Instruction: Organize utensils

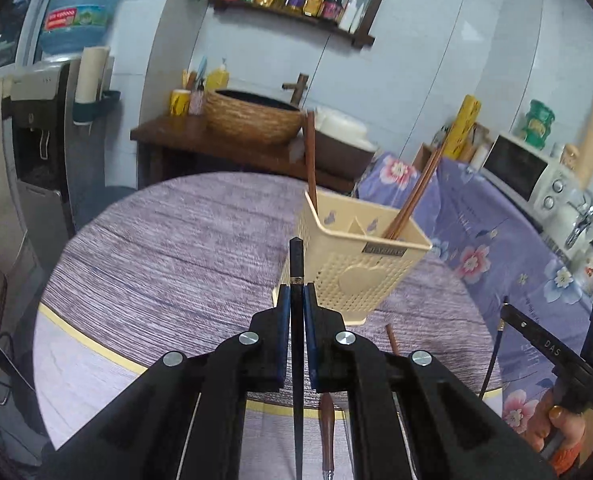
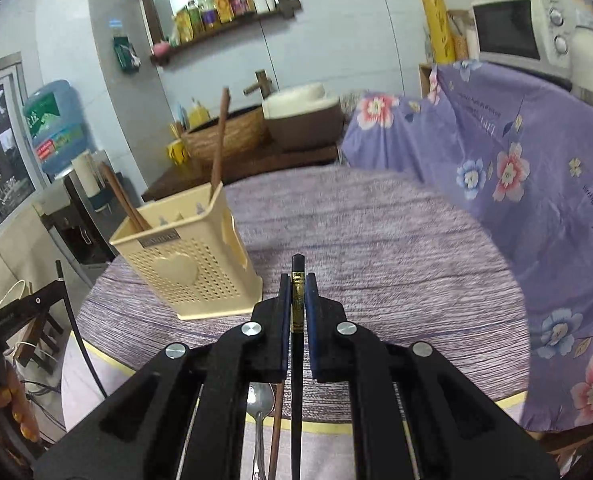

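Observation:
A cream perforated utensil holder (image 1: 356,256) stands on the round table, with brown chopsticks (image 1: 414,190) and a brown handle leaning in it. My left gripper (image 1: 296,292) is shut on a black chopstick (image 1: 296,264), held above the table just left of the holder. In the right wrist view the holder (image 2: 188,264) is at the left, and my right gripper (image 2: 297,280) is shut on a black chopstick with a gold band (image 2: 297,292). Below the right gripper lie a metal spoon (image 2: 259,400) and a brown chopstick (image 2: 275,428). A brown-handled utensil (image 1: 327,424) lies under the left gripper.
The table wears a purple striped cloth (image 1: 184,248) with a yellow rim. A floral purple cover (image 2: 516,184) drapes furniture at the right, with a microwave (image 2: 524,28) on top. A woven basket (image 1: 252,116) sits on the wooden stand behind. A hand (image 1: 552,428) grips the other tool.

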`<act>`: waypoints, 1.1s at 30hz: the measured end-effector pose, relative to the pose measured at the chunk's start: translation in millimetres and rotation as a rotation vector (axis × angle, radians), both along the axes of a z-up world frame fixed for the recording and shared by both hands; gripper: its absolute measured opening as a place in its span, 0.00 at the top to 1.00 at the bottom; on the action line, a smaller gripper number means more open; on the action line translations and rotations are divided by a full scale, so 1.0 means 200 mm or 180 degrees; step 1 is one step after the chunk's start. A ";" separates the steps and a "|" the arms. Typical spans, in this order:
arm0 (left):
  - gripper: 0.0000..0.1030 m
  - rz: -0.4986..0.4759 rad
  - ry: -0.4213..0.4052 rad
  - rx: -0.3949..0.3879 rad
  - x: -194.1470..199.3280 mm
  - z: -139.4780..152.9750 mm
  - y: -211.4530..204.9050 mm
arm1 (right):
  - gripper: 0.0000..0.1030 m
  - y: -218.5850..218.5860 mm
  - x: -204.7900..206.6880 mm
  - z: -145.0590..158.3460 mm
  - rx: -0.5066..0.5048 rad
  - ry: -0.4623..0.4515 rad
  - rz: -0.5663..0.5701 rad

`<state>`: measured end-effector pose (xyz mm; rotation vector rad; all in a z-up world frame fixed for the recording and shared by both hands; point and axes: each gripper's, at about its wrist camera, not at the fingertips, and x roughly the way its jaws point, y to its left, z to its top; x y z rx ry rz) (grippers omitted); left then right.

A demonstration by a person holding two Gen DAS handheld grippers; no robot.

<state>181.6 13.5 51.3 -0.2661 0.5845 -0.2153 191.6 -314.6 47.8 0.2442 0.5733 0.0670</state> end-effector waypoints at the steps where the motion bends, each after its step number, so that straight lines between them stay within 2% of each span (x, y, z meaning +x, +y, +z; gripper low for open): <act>1: 0.92 0.0010 -0.0032 -0.0003 -0.01 0.02 0.02 | 0.92 -0.01 -0.03 0.03 -0.0011 -0.0047 -0.0006; 9: 0.92 0.0051 -0.0128 0.0011 -0.05 0.05 0.07 | 0.92 -0.01 -0.18 0.17 -0.0072 -0.0232 -0.0039; 21: 0.92 0.0024 -0.0256 0.0039 -0.06 0.13 0.09 | 0.92 0.02 -0.19 0.24 -0.0210 -0.0284 -0.0034; 23: 0.93 0.0020 -0.0279 0.0021 -0.04 0.16 0.10 | 0.92 0.02 -0.17 0.27 -0.0212 -0.0312 -0.0034; 24: 0.99 0.0019 -0.0295 0.0022 -0.03 0.18 0.11 | 0.92 0.03 -0.15 0.30 -0.0208 -0.0327 -0.0025; 30: 0.98 0.0052 -0.0553 0.0175 0.01 0.39 0.09 | 0.92 0.07 -0.05 0.52 -0.0294 -0.0513 0.0026; 33: 0.98 0.0118 -0.0582 0.0168 0.04 0.42 0.13 | 0.92 0.10 -0.01 0.57 -0.0349 -0.0558 0.0038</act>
